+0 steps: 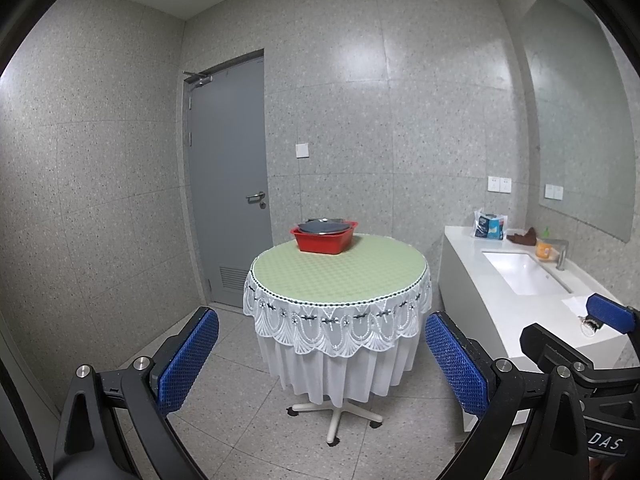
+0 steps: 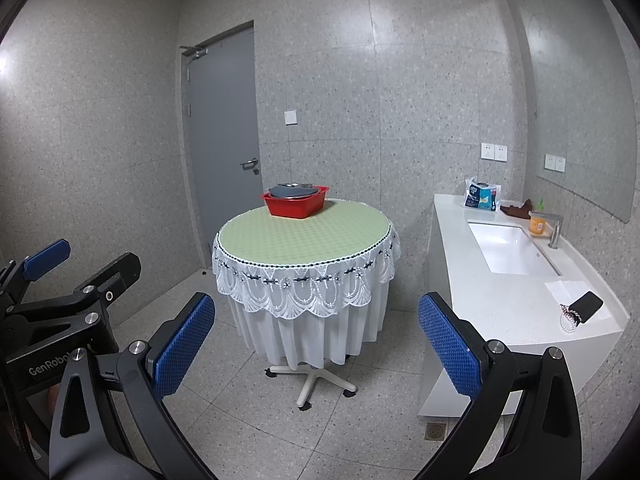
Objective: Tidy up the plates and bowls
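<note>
A red plastic basin point(image 1: 325, 239) stands at the far side of a round table point(image 1: 340, 276) with a green top and white lace cloth. Dark grey plates and a metal dish point(image 1: 322, 226) lie stacked inside it. The basin also shows in the right wrist view point(image 2: 295, 202) on the same table point(image 2: 304, 240). My left gripper point(image 1: 322, 360) is open and empty, well short of the table. My right gripper point(image 2: 316, 344) is open and empty, also short of the table. Each gripper shows at the edge of the other's view.
A white counter point(image 2: 500, 300) with a sink point(image 2: 508, 248) runs along the right wall; on it are a tissue pack point(image 2: 482, 196), a brown cloth, an orange bottle, a tap, a dark phone point(image 2: 586, 306) and beads. A grey door point(image 2: 224, 136) is behind. A floor drain point(image 2: 435, 431) is near the counter.
</note>
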Motion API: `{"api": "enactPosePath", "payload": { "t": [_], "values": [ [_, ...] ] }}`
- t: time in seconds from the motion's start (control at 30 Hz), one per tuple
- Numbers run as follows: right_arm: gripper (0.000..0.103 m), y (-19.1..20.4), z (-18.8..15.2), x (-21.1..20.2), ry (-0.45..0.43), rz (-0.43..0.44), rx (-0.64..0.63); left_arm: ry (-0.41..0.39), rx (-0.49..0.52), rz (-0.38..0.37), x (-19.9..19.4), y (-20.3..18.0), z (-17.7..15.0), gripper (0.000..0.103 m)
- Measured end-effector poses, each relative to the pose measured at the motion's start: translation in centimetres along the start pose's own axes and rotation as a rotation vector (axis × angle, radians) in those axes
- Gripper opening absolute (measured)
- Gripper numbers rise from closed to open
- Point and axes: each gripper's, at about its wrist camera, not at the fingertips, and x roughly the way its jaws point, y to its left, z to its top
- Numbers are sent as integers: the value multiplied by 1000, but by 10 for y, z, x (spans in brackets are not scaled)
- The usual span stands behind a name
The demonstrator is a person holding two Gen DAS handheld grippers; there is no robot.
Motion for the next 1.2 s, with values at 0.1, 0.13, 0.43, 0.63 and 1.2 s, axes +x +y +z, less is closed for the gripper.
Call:
{"api": "enactPosePath", "payload": {
  "t": [0.1, 0.13, 0.43, 0.63, 1.2],
  "values": [
    [103, -2, 0, 1, 3, 1, 1, 0, 0, 0, 0, 0, -1, 102],
    [103, -2, 0, 2, 3, 1, 1, 0, 0, 1, 0, 0, -1, 102],
    [103, -4, 0, 3, 4, 4, 3, 1, 2, 4, 2, -1, 0, 102],
    [103, -6, 0, 4, 7, 6, 4, 6, 5, 5, 5, -4, 2, 102],
    [103, -28, 3, 26, 21, 14, 10, 24, 7, 11, 31, -17, 8, 102]
  ]
}}
